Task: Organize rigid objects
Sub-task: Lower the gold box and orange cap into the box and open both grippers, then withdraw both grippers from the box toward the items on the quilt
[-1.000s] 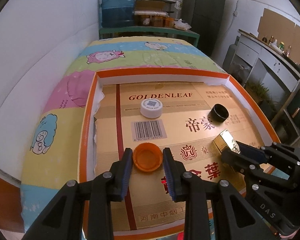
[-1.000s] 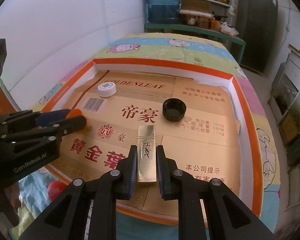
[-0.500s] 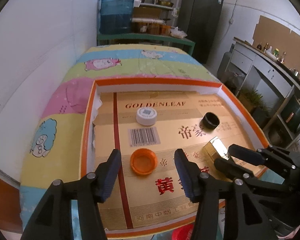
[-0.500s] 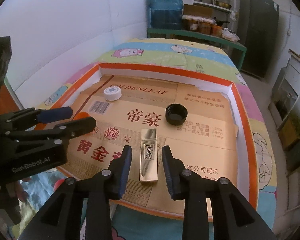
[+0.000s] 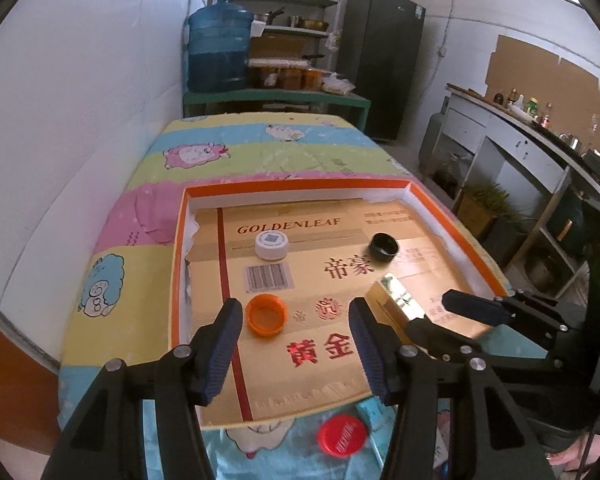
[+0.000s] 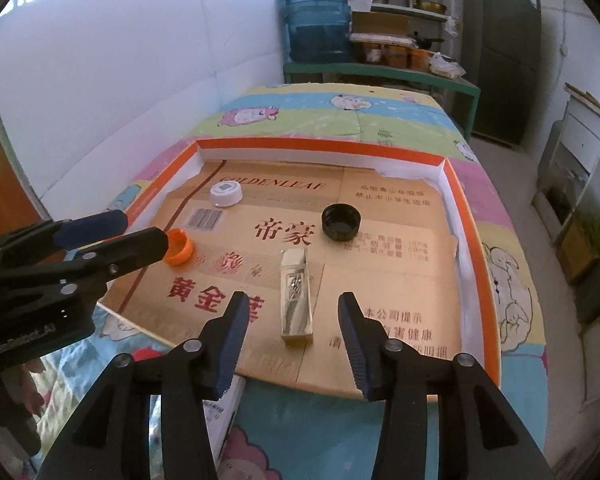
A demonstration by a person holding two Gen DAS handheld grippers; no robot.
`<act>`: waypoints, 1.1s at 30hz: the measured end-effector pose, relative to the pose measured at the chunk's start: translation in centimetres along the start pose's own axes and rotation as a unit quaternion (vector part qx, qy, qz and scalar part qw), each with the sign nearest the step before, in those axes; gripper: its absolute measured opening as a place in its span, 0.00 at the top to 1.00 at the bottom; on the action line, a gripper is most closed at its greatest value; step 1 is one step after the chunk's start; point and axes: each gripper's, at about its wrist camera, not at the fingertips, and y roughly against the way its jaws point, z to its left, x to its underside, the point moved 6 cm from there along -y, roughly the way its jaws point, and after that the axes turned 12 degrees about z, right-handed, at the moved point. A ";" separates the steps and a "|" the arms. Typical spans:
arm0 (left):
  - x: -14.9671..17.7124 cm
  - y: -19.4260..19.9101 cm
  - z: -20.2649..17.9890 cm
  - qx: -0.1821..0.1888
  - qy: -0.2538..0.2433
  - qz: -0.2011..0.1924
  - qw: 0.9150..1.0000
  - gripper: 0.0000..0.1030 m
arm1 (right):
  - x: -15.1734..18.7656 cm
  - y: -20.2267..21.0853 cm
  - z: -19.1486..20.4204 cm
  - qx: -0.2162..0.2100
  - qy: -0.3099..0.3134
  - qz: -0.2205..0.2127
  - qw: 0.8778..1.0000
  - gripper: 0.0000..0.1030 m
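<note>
1. Cartoon-print quilt (image 5: 236, 148) covers the bed or table beside a white wall; blue water jug (image 5: 217, 50) and dark fridge (image 5: 380, 60) stand behind it.
2. Orange-rimmed shallow tray (image 5: 178, 264) sits on the quilt, lined with a flattened GOLDENLEAF carton (image 5: 332, 352). The carton's near edge overhangs the tray's open near side.
3. Tray contents: white cap (image 5: 271, 244) lies at back left, just above the printed barcode, closed top up.
4. Black cap (image 5: 384, 247) lies at back right, open side up, well apart from the white one.
5. Orange cap (image 5: 266, 314) is at front left, open side up, resting on the carton.
6. Gold lighter (image 6: 296, 296) lies flat at front right, long axis pointing away from the right camera.
7. Left gripper (image 5: 296, 330): jaws spread wide, just been opening. The orange cap sits just beyond and near the left pad; neither pad touches it.
8. Right gripper (image 6: 292, 324): jaws apart, just been opening. The lighter's near end is between the pads with clear gaps on both sides; nothing is gripped.
9. Outside the tray: red cap (image 5: 342, 435) on the quilt in front of the carton's near edge, beside a small teal packet; label unreadable.
10. White box (image 6: 220, 412) lies on the quilt below the right gripper's left finger, partly hidden.
</note>
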 end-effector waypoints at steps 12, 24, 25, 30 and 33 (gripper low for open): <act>2.1 4.1 -0.9 0.016 -0.010 -0.024 1.000 0.46 | 2.5 3.4 1.4 -0.009 -0.009 -0.017 1.000 0.54; 4.3 6.1 -1.8 0.028 -0.019 -0.027 0.999 0.46 | 5.4 6.0 3.0 -0.010 -0.006 -0.023 1.000 0.54; 4.5 6.1 -1.8 0.028 -0.019 -0.025 0.999 0.46 | 5.6 6.1 3.1 -0.010 -0.005 -0.023 1.000 0.54; 5.6 6.3 -1.8 0.026 -0.019 -0.020 0.999 0.46 | 6.6 6.4 3.5 -0.010 -0.005 -0.021 1.000 0.54; 6.3 6.8 -1.9 0.023 -0.020 -0.023 0.999 0.46 | 7.2 6.5 3.6 -0.011 -0.006 -0.019 1.000 0.54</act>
